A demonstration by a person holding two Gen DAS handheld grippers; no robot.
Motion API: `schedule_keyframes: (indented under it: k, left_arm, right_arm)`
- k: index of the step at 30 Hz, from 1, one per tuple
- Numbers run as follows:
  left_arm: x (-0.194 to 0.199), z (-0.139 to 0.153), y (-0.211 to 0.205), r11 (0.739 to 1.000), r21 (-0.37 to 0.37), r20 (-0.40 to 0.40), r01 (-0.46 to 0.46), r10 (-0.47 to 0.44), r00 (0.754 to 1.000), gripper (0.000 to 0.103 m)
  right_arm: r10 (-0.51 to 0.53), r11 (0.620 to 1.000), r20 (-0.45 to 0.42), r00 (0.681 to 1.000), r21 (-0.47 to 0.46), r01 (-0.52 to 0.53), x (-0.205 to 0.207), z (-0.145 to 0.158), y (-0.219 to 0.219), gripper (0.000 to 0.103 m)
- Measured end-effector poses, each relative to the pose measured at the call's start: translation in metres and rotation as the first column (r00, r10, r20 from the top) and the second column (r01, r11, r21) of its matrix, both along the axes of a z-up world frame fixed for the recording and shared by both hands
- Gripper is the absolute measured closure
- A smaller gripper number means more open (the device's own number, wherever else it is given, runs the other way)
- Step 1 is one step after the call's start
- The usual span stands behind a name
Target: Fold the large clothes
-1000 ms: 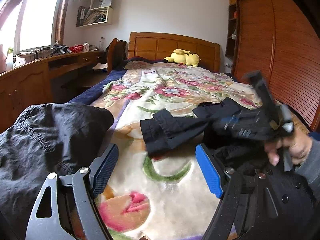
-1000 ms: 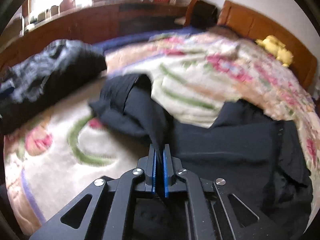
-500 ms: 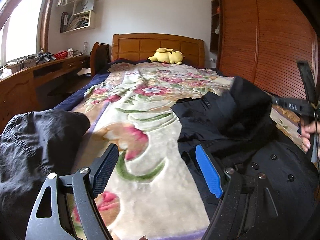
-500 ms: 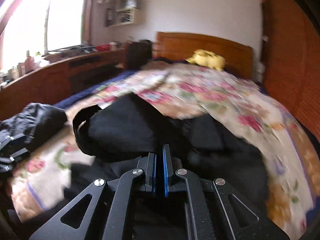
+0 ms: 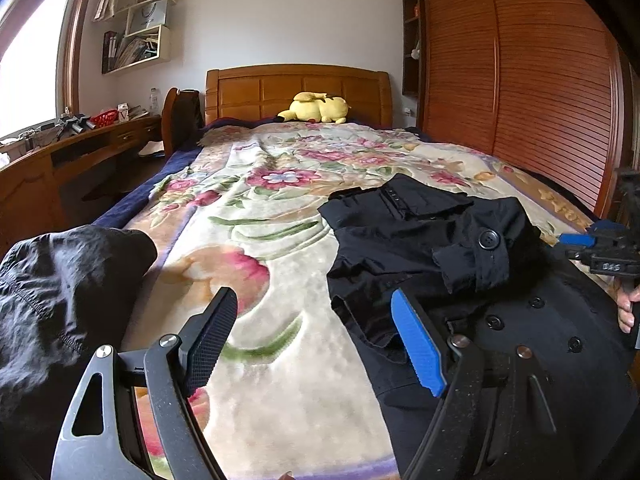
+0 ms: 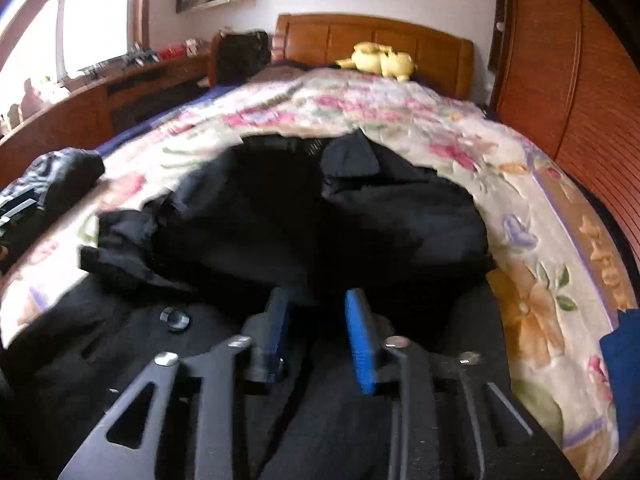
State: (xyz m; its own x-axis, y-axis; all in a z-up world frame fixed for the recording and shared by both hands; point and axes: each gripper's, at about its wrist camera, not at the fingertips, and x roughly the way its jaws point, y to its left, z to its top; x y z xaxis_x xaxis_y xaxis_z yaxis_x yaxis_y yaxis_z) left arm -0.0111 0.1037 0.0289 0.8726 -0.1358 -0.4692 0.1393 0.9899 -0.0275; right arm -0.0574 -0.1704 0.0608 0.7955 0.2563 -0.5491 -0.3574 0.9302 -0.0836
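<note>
The black coat (image 5: 472, 264) lies on the floral blanket (image 5: 256, 248) of the bed, on its right half near the foot, with one buttoned sleeve (image 5: 480, 256) folded across its body. Your right hand-held gripper (image 6: 318, 332) hangs just above the coat; its jaws have just been opening and now stand apart, with no cloth pinched between them. Your left hand-held gripper (image 5: 310, 340) is spread wide over the blanket, beside the coat's left edge, holding nothing. A second dark garment (image 5: 60, 288) lies crumpled at the left. A yellow plush toy (image 5: 316, 108) rests by the headboard (image 5: 296, 88).
</note>
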Motion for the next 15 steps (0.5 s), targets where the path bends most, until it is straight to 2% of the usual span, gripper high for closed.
schedule_keyframes:
  k: [2, 5, 10, 15]
  left_arm:
    - [0.0, 0.0, -0.002, 1.0, 0.002, 0.001, 0.004, -0.004, 1.0, 0.023]
    - [0.001, 0.0, -0.006, 1.0, 0.011, -0.002, 0.009, -0.009, 1.0, 0.023]
    - [0.0, -0.001, -0.009, 1.0, 0.021, -0.004, 0.01, -0.01, 1.0, 0.023]
    - [-0.003, 0.0, -0.005, 1.0, 0.021, 0.002, 0.006, -0.006, 1.0, 0.023]
  right_arm:
    - [0.013, 1.0, 0.055, 0.998, 0.006, -0.013, -0.02, 0.005, 0.002, 0.041]
    - [0.082, 0.996, 0.114, 0.99, 0.024, -0.085, -0.043, 0.011, 0.012, 0.041]
    - [0.182, 0.983, 0.093, 0.979, -0.006, -0.182, -0.047, 0.007, 0.05, 0.041]
    - [0.219, 0.976, 0.058, 0.974, -0.038, -0.217, -0.016, -0.006, 0.072, 0.041]
